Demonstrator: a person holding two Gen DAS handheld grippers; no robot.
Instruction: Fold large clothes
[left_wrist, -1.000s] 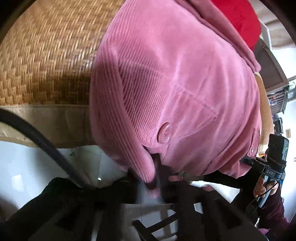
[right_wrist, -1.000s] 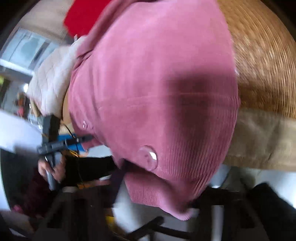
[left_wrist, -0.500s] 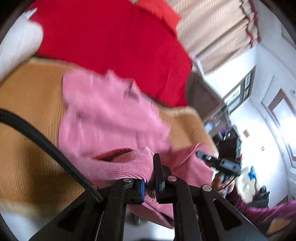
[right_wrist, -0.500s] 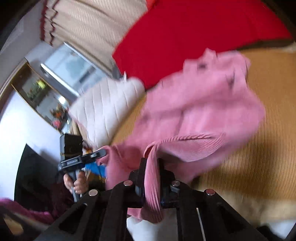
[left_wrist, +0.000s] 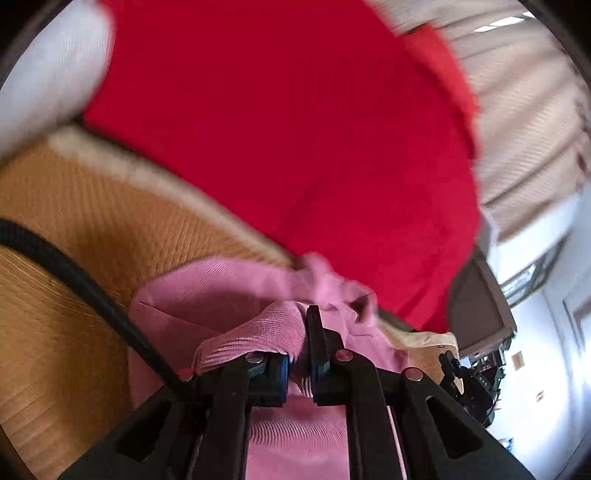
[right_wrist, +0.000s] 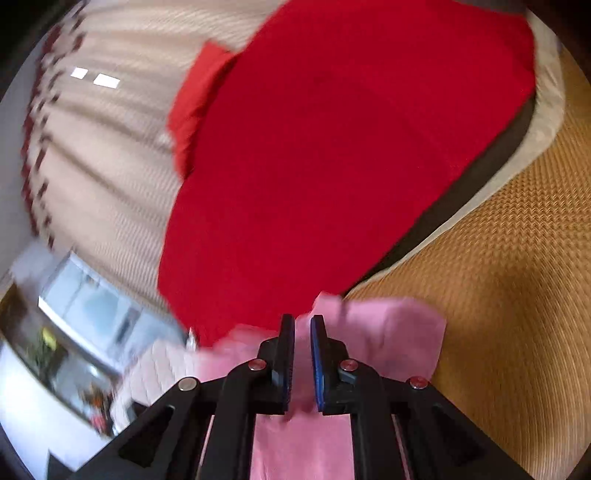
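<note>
Progress: fold underway, not complete. The pink corduroy garment (left_wrist: 221, 295) lay on the woven mat (left_wrist: 74, 229), near side of the scene, with one ribbed edge lifted over the rest of it. Left gripper (left_wrist: 297, 354): jaws clamped on that ribbed hem, cloth bunched between the pads. Right gripper (right_wrist: 303, 354): jaws nearly together, a thin strip of pink cloth seen in the gap; judged gripped, though motion blur made pad contact hard to confirm. Judgement: a lengthwise fold in hand, hem carried toward the far end; edge not yet laid down or released. Left to do: set hem down, let go, smooth, probably further folds. Final shape cd not be assessed, since most of the garment sat below the jaws, out of view.

Count: pink garment, 1. Grippers, 2. Red blanket (right_wrist: 332, 166) at far side, 1. White pillow (left_wrist: 48, 74), far left, 1 in left view. Black cable (left_wrist: 92, 288), 1. Curtain (right_wrist: 103, 155), 1.
</note>
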